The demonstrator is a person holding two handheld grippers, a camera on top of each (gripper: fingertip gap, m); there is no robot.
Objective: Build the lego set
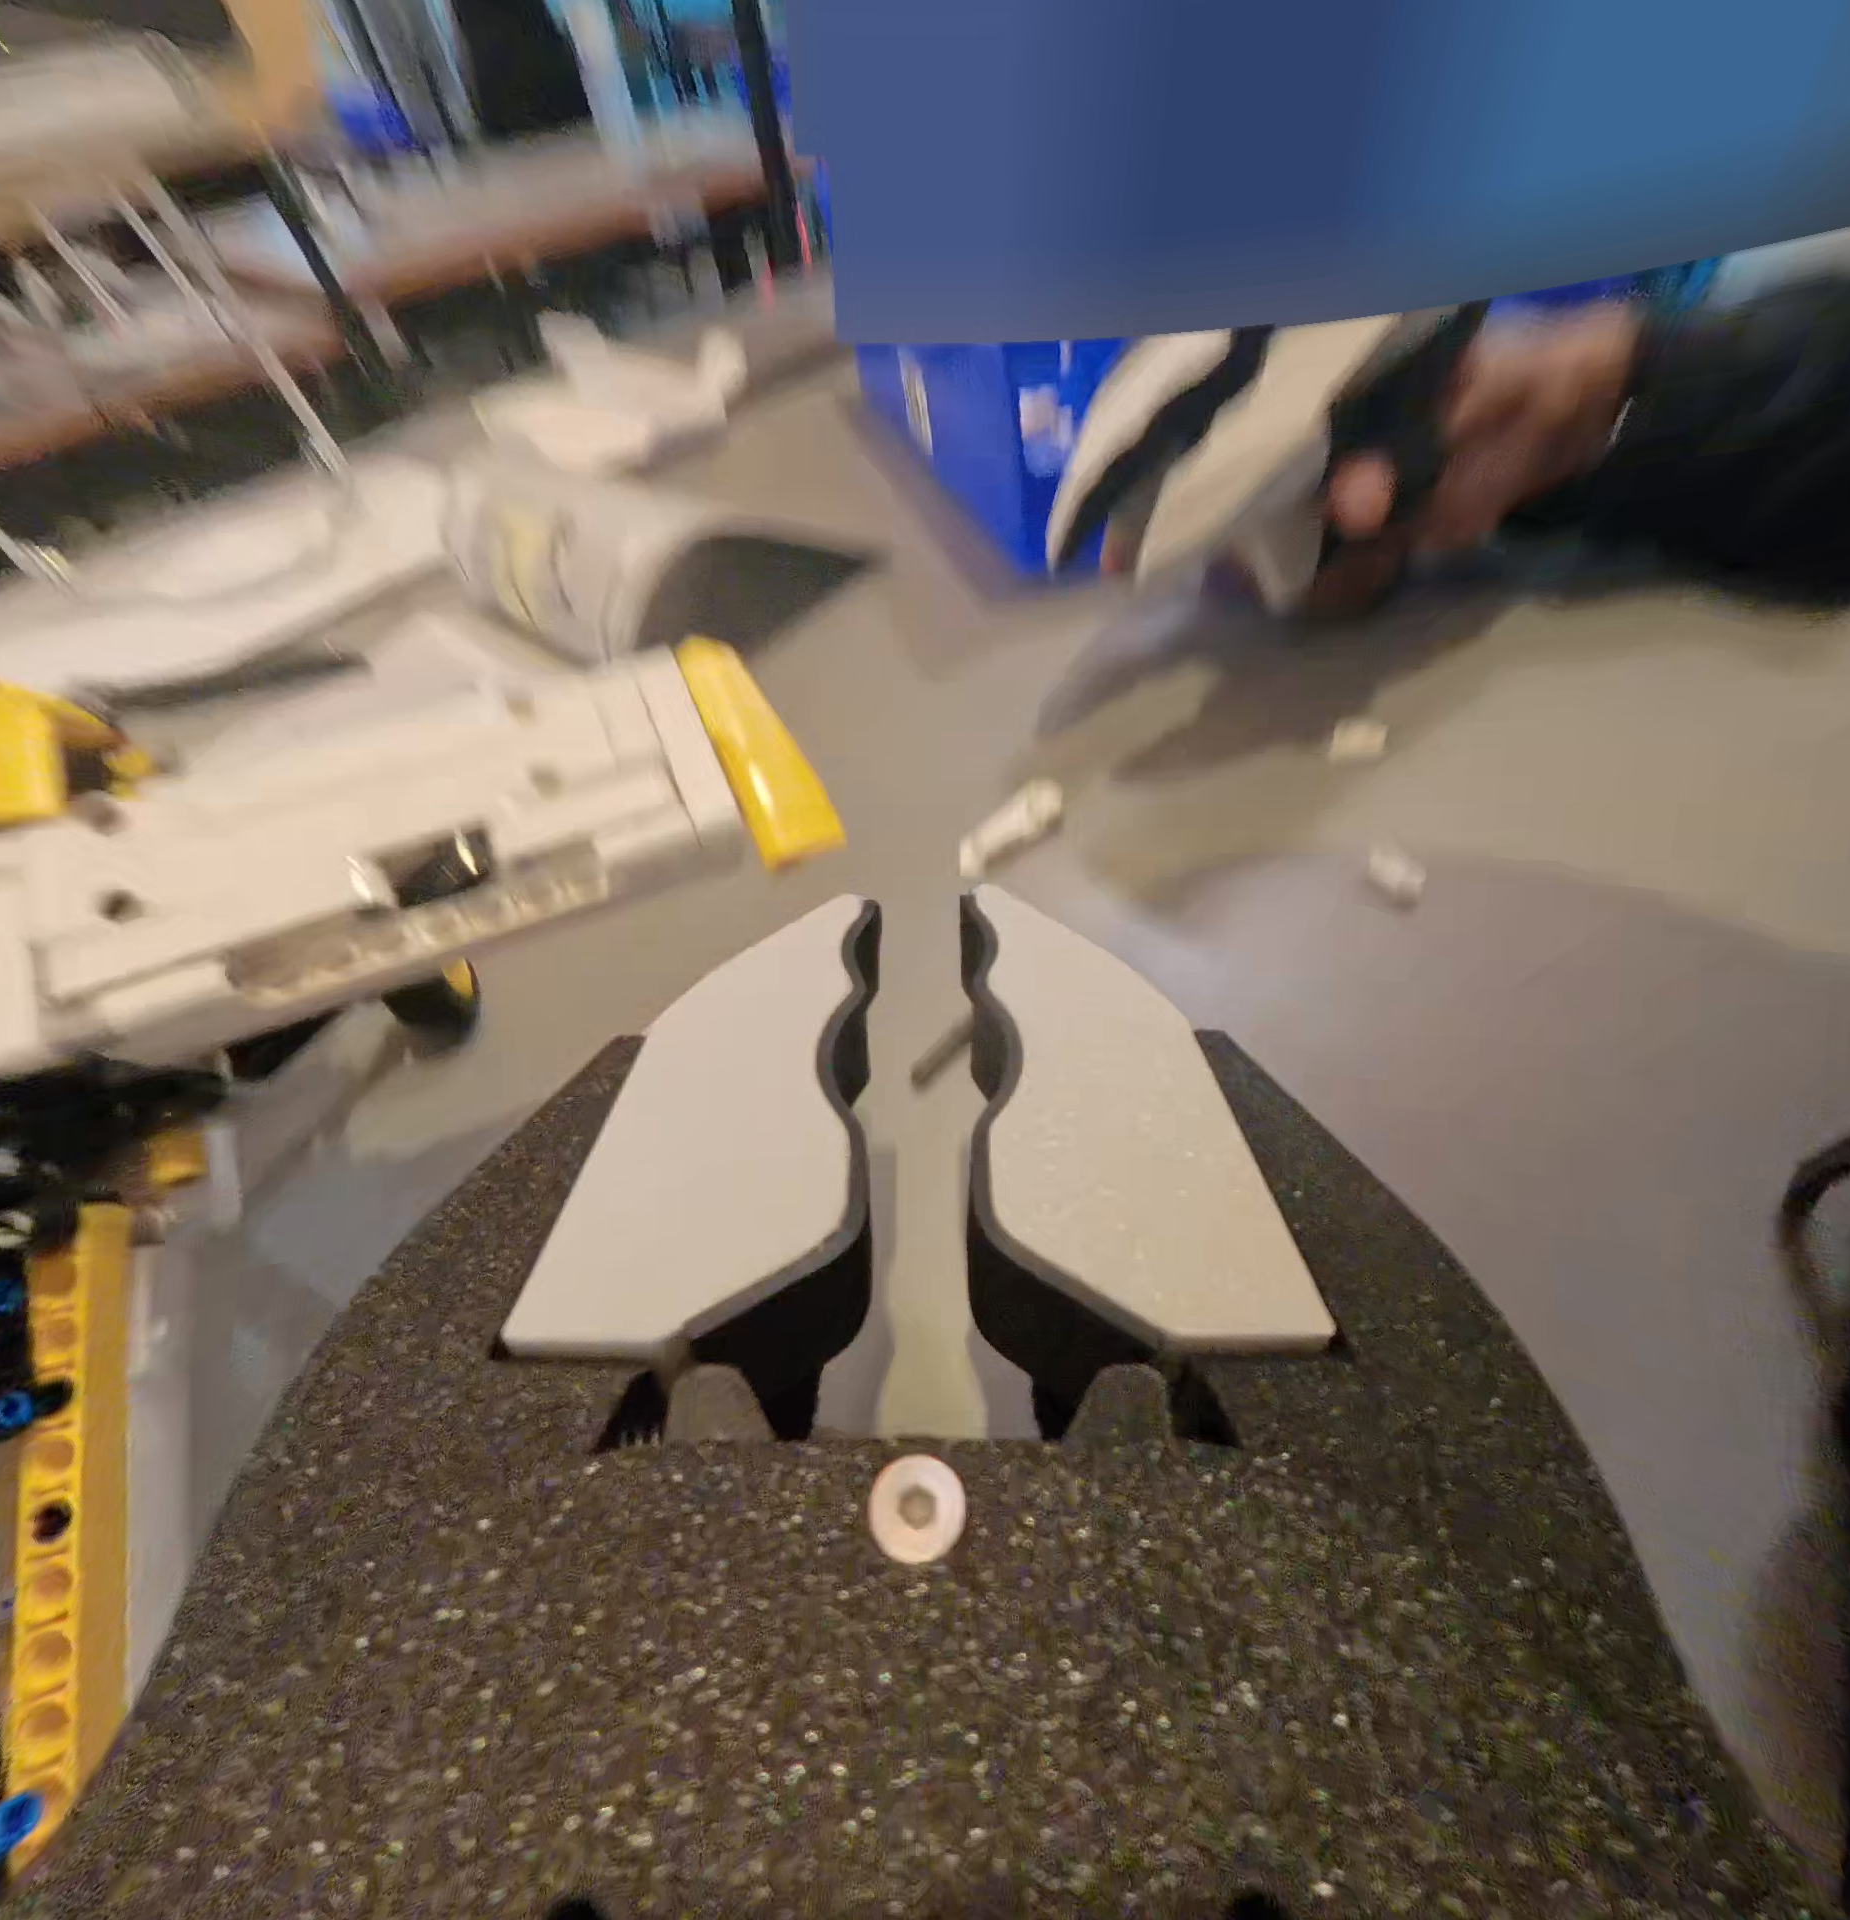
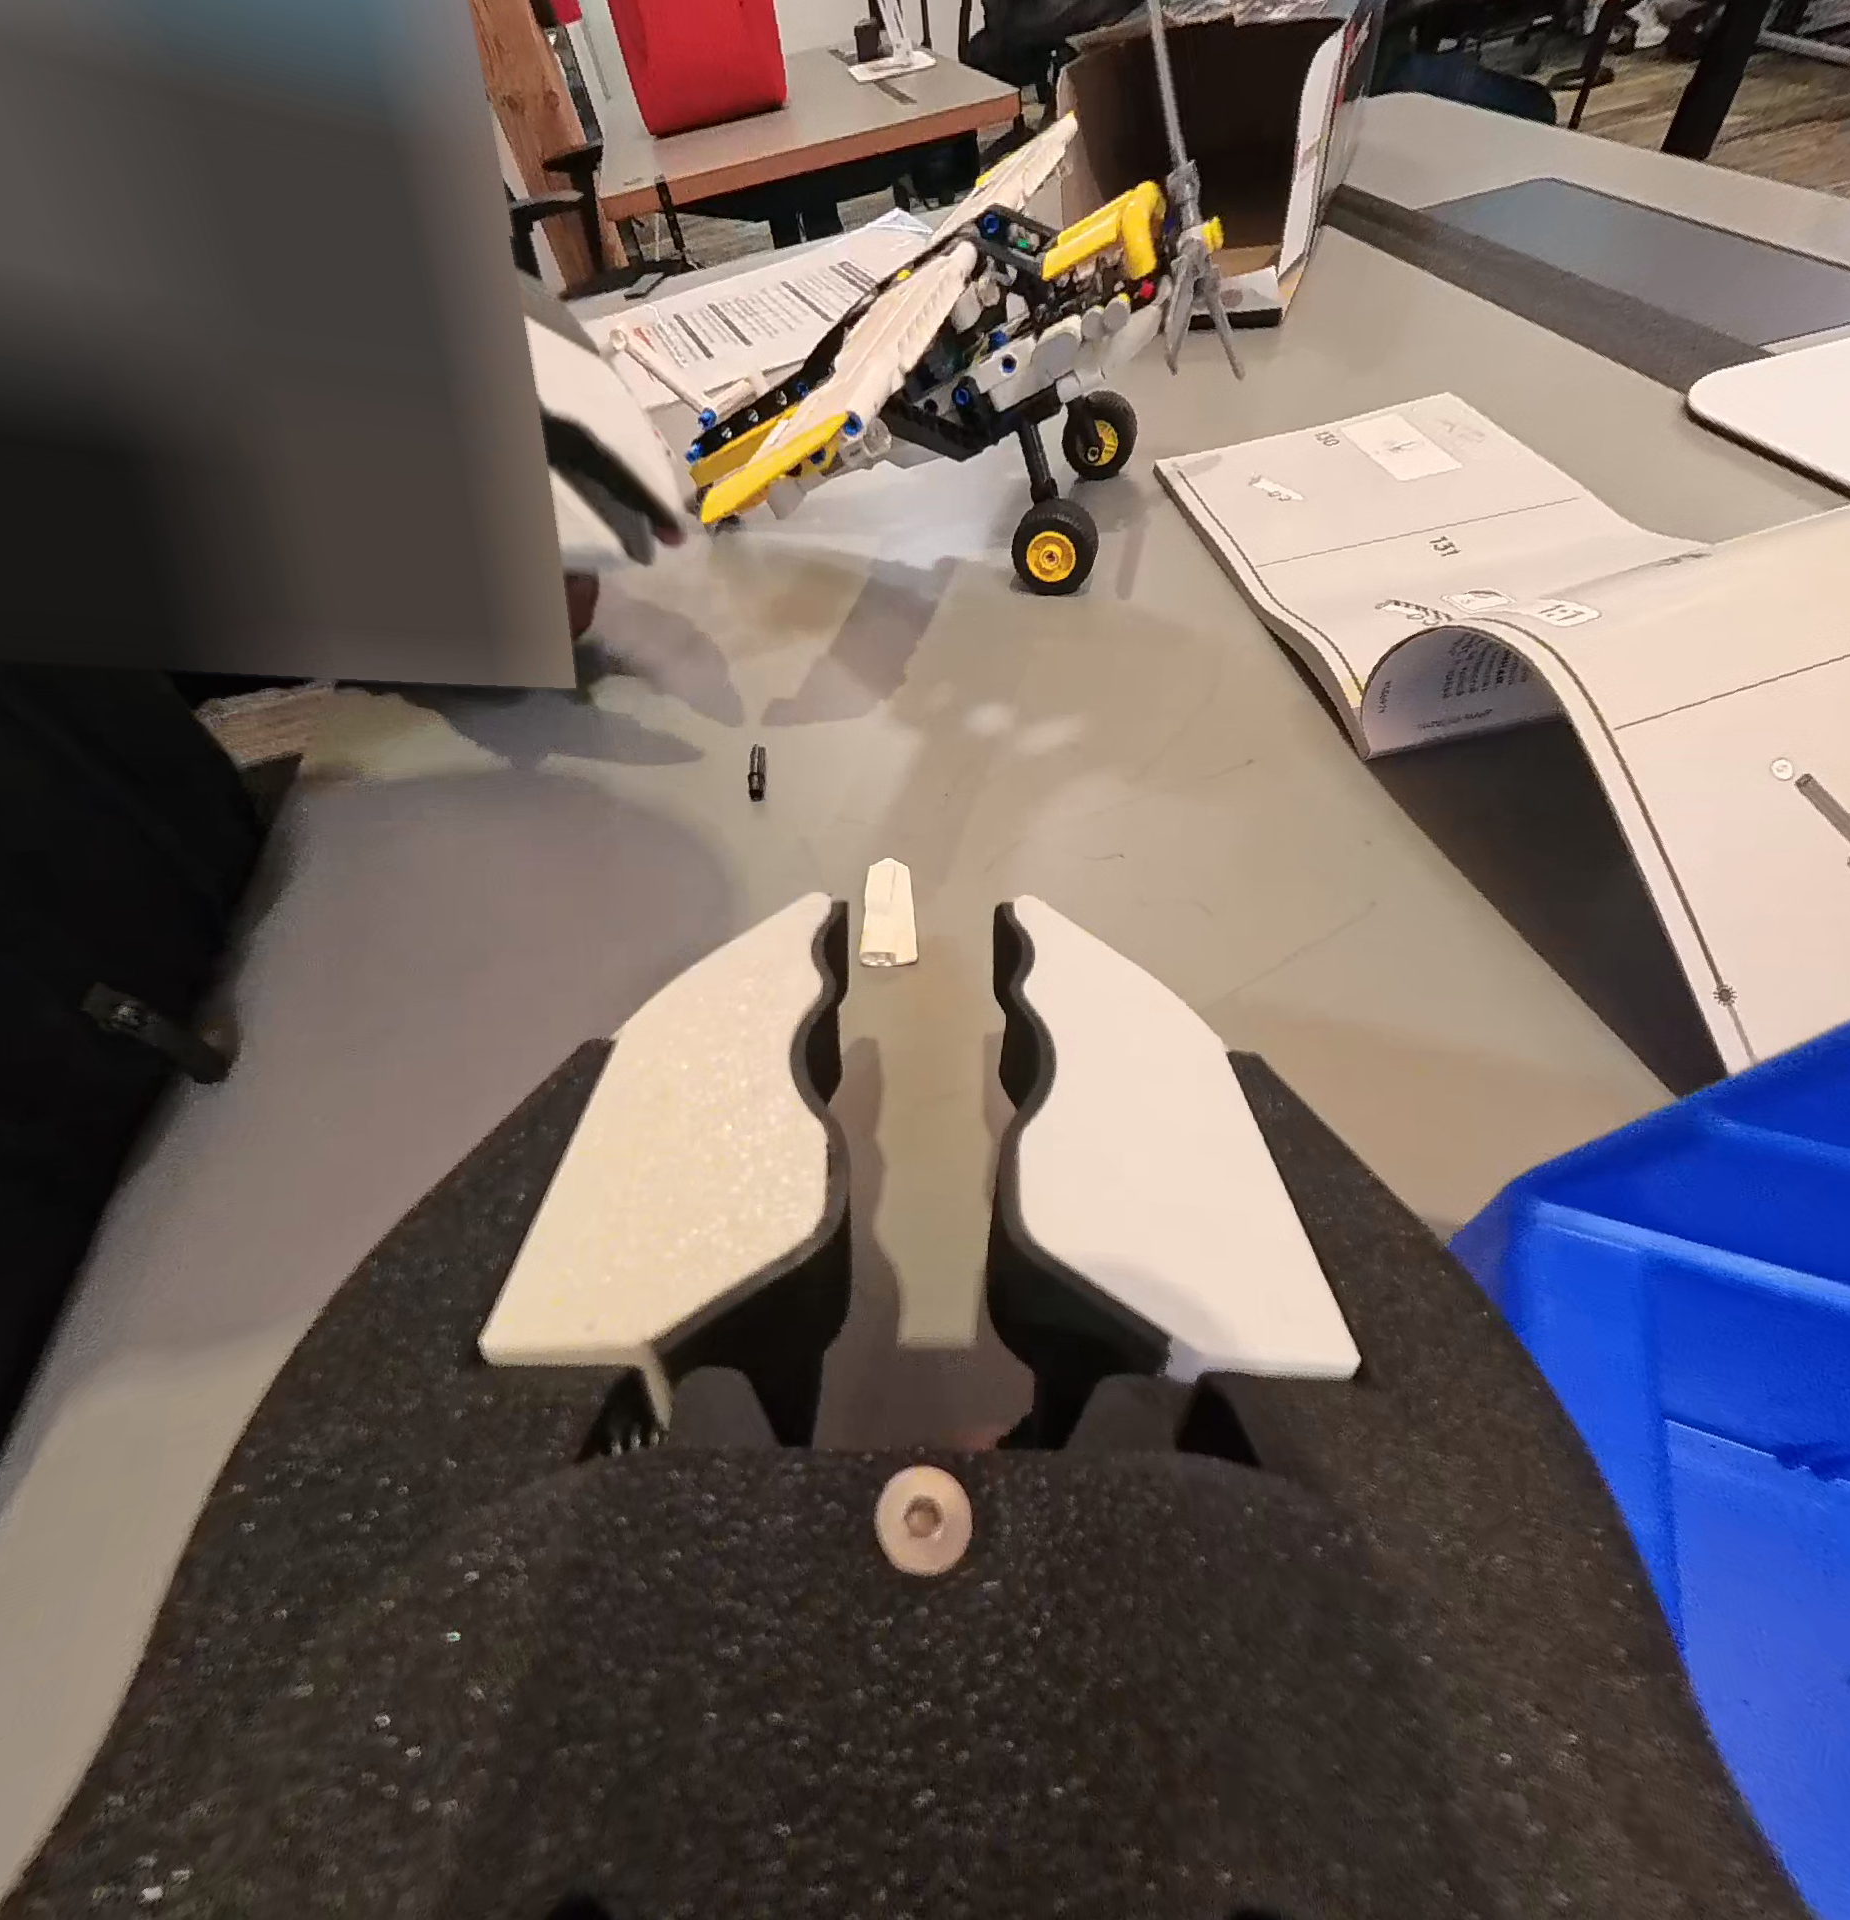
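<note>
My left gripper (image 1: 921, 914) is open with a narrow gap and hangs over the grey table (image 1: 1420, 1091). A small dark pin (image 1: 942, 1049) shows through the gap; it lies on the table in the right wrist view (image 2: 757, 772), held by nothing. My right gripper (image 2: 916, 912) is open and low over the table. A small white piece (image 2: 888, 914) lies between its fingertips, nearer the left finger (image 2: 796, 935), and neither pad presses on it. That piece also shows blurred in the left wrist view (image 1: 1009, 826). A yellow, white and black toy plane (image 2: 962, 343) stands farther back, close on the left in the left wrist view (image 1: 329, 831).
An open instruction booklet (image 2: 1420, 540) lies at the right and a blue bin (image 2: 1679, 1403) stands at the near right. A cardboard box (image 2: 1212, 135) is behind the plane. Small pale pieces (image 1: 1394, 868) lie on the table. A hand (image 1: 1472, 447) holds the other gripper. My right fingertips sit around 15 centimetres from my left ones.
</note>
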